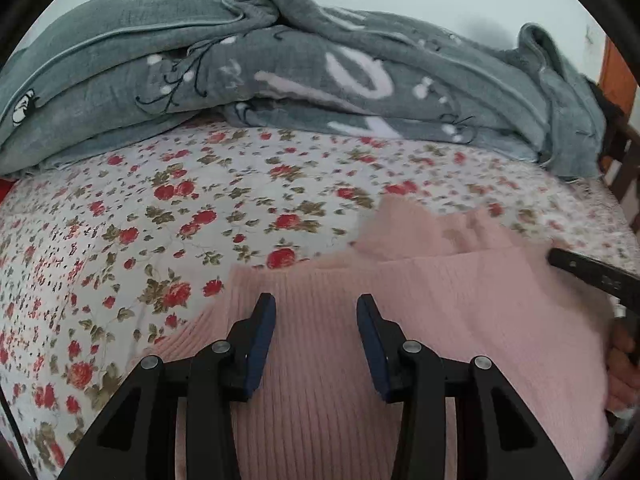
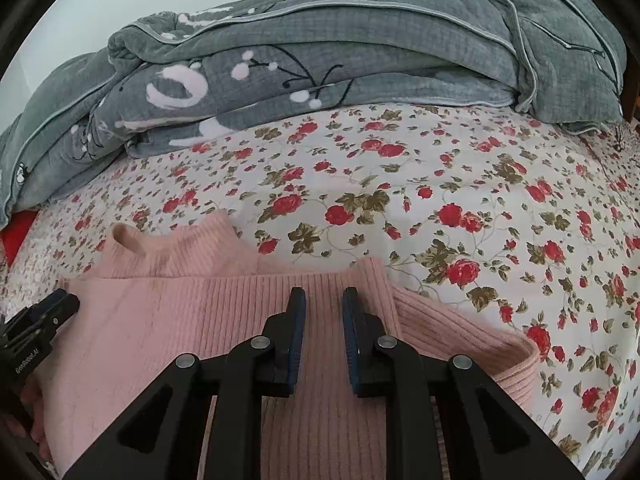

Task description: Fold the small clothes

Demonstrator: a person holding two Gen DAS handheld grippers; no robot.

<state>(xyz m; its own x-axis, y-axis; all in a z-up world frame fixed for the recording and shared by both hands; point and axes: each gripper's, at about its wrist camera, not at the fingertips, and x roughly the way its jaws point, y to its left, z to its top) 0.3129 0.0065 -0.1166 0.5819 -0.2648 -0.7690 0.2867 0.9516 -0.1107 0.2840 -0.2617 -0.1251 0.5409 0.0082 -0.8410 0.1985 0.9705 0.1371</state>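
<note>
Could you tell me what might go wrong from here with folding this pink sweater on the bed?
1. Both the left hand-held gripper and the right hand-held gripper are open above the pink sweater; closing on the thick ribbed knit could catch several layers.
2. The sleeve sticks out to the right, so it may trail out of the fold.
3. The floral bedsheet could get pinched along with the sweater.

Illumination: soft, even daylight; shadows faint. Fisheye distortion bows the bed (image 1: 240, 184) and darkens frame corners. Left wrist view shows motion blur on the pink sweater (image 1: 460, 248); right wrist view stays sharp.
</note>
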